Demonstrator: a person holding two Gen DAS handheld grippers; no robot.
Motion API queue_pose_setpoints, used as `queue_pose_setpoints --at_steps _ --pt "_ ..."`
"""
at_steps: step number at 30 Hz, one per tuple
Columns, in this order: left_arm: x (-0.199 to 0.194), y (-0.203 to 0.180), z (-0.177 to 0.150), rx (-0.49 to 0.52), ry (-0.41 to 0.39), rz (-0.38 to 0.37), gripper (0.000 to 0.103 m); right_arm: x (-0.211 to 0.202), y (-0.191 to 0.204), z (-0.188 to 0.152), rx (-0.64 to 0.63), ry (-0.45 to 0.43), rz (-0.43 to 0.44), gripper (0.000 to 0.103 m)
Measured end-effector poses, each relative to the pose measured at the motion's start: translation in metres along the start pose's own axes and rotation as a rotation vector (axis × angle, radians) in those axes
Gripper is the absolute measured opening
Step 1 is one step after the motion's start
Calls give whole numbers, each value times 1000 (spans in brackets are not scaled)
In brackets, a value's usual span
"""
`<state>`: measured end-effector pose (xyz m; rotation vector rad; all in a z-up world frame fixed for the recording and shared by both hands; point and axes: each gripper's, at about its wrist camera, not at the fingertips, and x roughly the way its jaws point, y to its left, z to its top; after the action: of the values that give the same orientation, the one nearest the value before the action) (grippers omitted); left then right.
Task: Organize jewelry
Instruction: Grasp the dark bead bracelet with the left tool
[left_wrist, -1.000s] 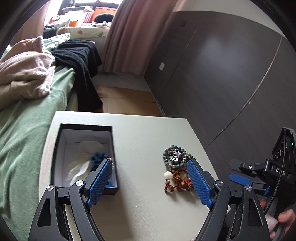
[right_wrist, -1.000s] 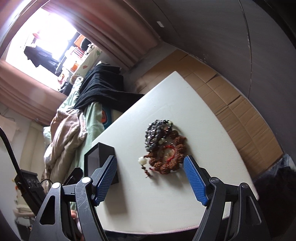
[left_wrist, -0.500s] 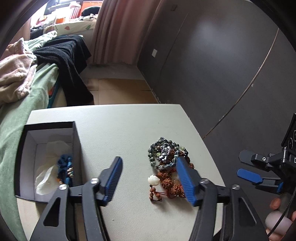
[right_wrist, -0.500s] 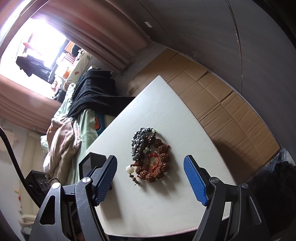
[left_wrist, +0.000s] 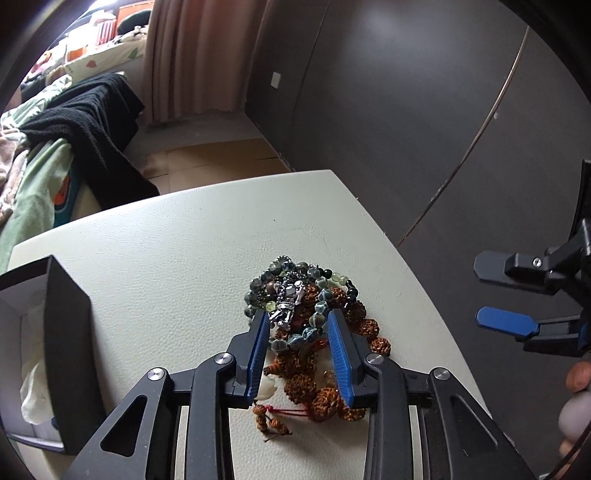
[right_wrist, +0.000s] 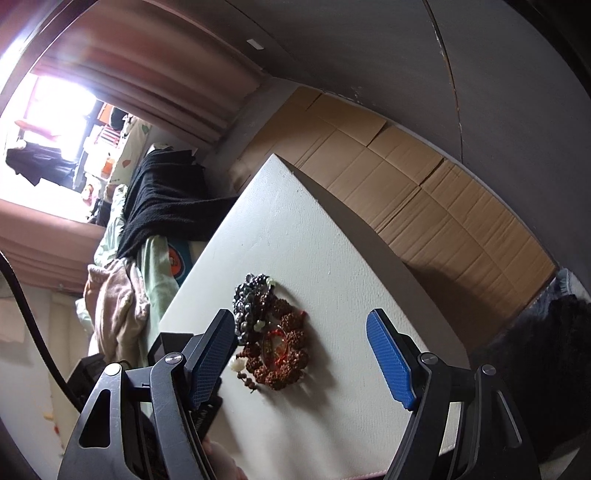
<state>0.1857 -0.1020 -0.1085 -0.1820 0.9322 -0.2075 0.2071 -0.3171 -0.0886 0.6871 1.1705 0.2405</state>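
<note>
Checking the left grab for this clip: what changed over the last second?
The left gripper moved from the black box across to the bead pile and has just been narrowing its jaws around the beads; a grip isn't clear yet. The right gripper stays wide open; pile, box unmoved.

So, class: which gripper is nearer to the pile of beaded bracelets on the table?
Left. The left gripper has its fingers either side of the pile of beaded bracelets, just closing. The right gripper hangs open, farther back.

Blown-out window (right_wrist: 55, 110) glare (fisheye-warped edges)
</note>
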Motion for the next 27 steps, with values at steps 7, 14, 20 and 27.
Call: queue_pose_setpoints --at_steps 7,14,20,27 --pt "18 -7 -2 69 29 53 33 9 1 10 16 10 -6 75" --pt "6 11 2 5 30 -1 19 16 6 8 -8 19 -23 75" --pt "-12 23 -1 -37 33 -72 8 20 8 6 -18 26 -31 75" --pt "-31 47 -4 -141 50 -187 8 25 16 2 -42 36 -33 75"
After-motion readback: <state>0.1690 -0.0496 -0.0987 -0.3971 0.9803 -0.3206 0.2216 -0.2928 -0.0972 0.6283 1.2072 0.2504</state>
